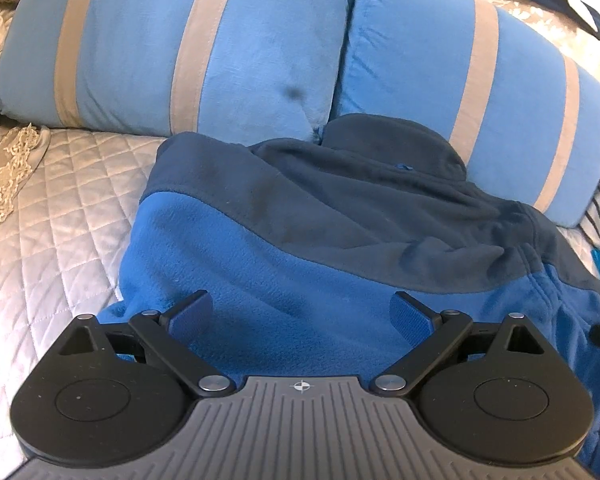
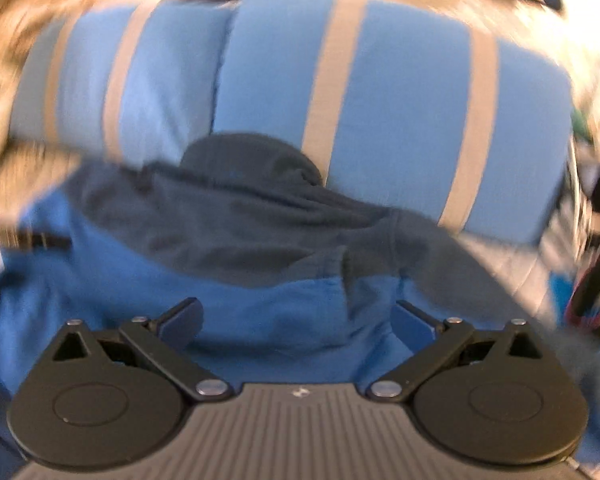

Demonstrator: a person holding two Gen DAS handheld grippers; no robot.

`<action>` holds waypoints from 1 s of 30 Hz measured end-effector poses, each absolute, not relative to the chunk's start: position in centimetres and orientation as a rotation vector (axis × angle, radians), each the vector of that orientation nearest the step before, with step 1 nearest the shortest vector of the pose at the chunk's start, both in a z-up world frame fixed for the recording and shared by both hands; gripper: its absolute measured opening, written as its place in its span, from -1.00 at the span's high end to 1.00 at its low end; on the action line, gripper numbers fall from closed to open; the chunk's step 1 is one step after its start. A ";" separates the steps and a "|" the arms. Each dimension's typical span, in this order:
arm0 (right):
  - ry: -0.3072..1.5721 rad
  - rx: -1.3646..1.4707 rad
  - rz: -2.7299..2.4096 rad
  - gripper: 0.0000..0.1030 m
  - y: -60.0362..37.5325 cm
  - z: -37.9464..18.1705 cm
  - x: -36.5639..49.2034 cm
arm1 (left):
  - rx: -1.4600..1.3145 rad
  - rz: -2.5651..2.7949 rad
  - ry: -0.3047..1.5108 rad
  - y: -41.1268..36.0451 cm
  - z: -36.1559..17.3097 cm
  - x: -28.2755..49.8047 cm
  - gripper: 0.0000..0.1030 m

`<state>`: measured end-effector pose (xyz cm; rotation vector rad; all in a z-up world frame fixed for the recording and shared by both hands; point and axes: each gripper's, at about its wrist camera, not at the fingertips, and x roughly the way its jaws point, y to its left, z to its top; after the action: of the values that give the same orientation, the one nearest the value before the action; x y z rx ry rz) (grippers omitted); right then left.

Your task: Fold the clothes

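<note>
A fleece jacket (image 1: 300,248), navy at the shoulders and collar and bright blue below, lies spread on the bed with its collar against the pillows. My left gripper (image 1: 302,312) is open and empty just above the jacket's blue lower part. The jacket also shows in the right wrist view (image 2: 260,304), which is motion-blurred. My right gripper (image 2: 298,316) is open and empty over the blue part, with a sleeve fold (image 2: 380,248) ahead on the right.
Two blue pillows with beige stripes (image 1: 188,48) (image 1: 472,92) stand behind the jacket. A quilted grey bedspread (image 1: 52,208) extends to the left with lace cloth (image 1: 8,164) at its edge. Dark items (image 2: 596,280) lie at the right.
</note>
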<state>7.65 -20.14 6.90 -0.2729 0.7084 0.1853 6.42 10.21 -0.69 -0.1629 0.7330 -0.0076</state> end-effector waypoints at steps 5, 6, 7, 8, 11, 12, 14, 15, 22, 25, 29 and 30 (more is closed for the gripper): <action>0.668 -0.596 0.256 -0.78 -20.7 4.5 7.9 | -0.176 -0.006 0.737 10.4 -0.7 6.5 -0.89; 0.651 -0.653 0.293 -0.76 -20.7 3.9 7.8 | -0.175 -0.006 0.737 10.4 -0.7 6.4 -0.89; 0.632 -0.710 0.334 -0.75 -20.7 3.3 7.7 | -0.174 -0.007 0.738 10.4 -0.7 6.4 -0.89; 0.617 -0.758 0.371 -0.70 -20.6 2.8 7.6 | -0.172 -0.007 0.740 10.4 -0.7 6.5 -0.89; 0.617 -0.871 0.435 -0.50 -20.0 0.9 7.7 | -0.170 -0.007 0.742 10.4 -0.7 6.5 -0.89; 0.614 -0.904 0.441 -0.43 -19.8 0.3 7.8 | -0.171 -0.007 0.741 10.5 -0.7 6.5 -0.89; 0.599 -0.953 0.454 -0.40 -19.3 -0.7 7.9 | -0.172 -0.006 0.742 10.5 -0.7 6.5 -0.89; 0.593 -0.971 0.455 -0.40 -19.1 -1.1 8.0 | -0.171 -0.005 0.743 10.5 -0.7 6.5 -0.89; 0.558 -1.087 0.442 -0.22 -17.6 -3.9 8.8 | -0.171 0.001 0.751 10.6 -0.7 6.7 -0.89; 0.547 -1.130 0.432 0.15 -17.0 -4.9 9.1 | -0.167 0.005 0.759 10.7 -0.8 6.8 -0.89; 0.543 -1.165 0.414 0.45 -16.6 -5.0 9.7 | -0.156 0.007 0.762 10.5 -0.8 6.8 -0.89; 0.542 -1.171 0.412 0.47 -16.5 -5.0 9.7 | -0.155 0.008 0.762 10.5 -0.8 6.7 -0.89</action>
<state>9.73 -16.54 -4.98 -1.1711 0.5422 0.4115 6.73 10.48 -0.83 -0.1551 0.7616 0.0075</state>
